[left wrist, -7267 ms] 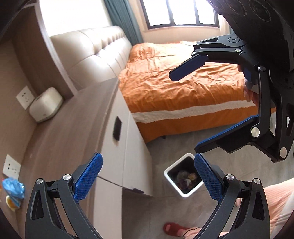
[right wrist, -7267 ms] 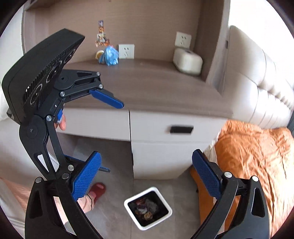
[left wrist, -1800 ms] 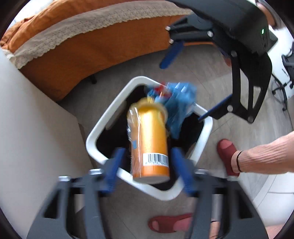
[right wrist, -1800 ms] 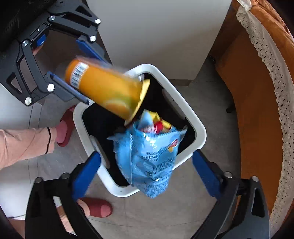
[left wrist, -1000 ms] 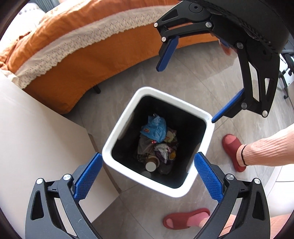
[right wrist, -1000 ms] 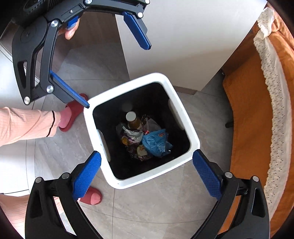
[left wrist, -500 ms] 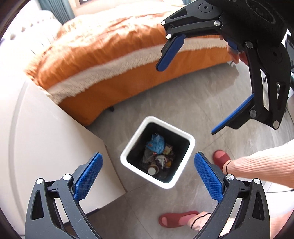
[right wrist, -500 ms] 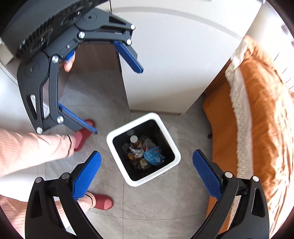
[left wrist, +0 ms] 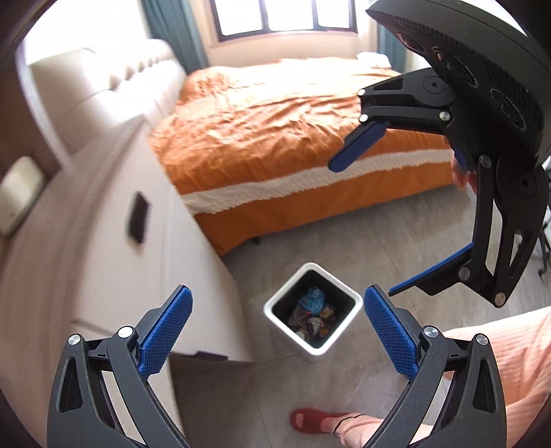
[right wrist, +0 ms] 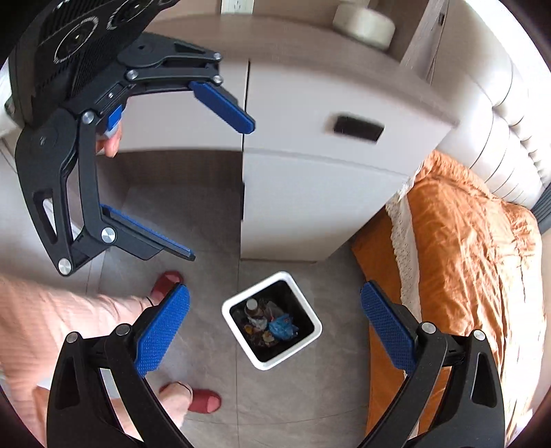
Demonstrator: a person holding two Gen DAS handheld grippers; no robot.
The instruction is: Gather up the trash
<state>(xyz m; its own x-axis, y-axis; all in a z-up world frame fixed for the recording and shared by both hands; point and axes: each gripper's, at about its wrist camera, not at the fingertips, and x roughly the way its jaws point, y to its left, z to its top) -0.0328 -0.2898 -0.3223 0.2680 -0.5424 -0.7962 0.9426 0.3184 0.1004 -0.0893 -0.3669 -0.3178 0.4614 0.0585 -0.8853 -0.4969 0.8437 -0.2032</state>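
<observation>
Left wrist view shows the left gripper (left wrist: 275, 324) nearest, its two blue-padded fingers spread wide with nothing between them. Right wrist view shows the right gripper (right wrist: 273, 325) the same way: two fingers, wide apart, empty. Each gripper also appears high in the other's view, likewise spread and empty.

Below both stands one white square trash bin (right wrist: 255, 358) on the grey tiled floor (right wrist: 213, 406). Inside it lies the trash (right wrist: 267, 325): one crumpled blue snack bag (right wrist: 282, 327), one bottle with a pale cap (right wrist: 251, 304), and mixed wrappers too small to count.

Two red slippers (right wrist: 203, 401) are on the floor beside the bin, with one peach sleeve (right wrist: 51, 320) over them.

Just behind the bin is one pale cabinet (right wrist: 310, 206) with one dark handle slot (right wrist: 358, 128). One bed (left wrist: 275, 138) with an orange cover stands beside it, and one window (left wrist: 286, 15) lies beyond.
</observation>
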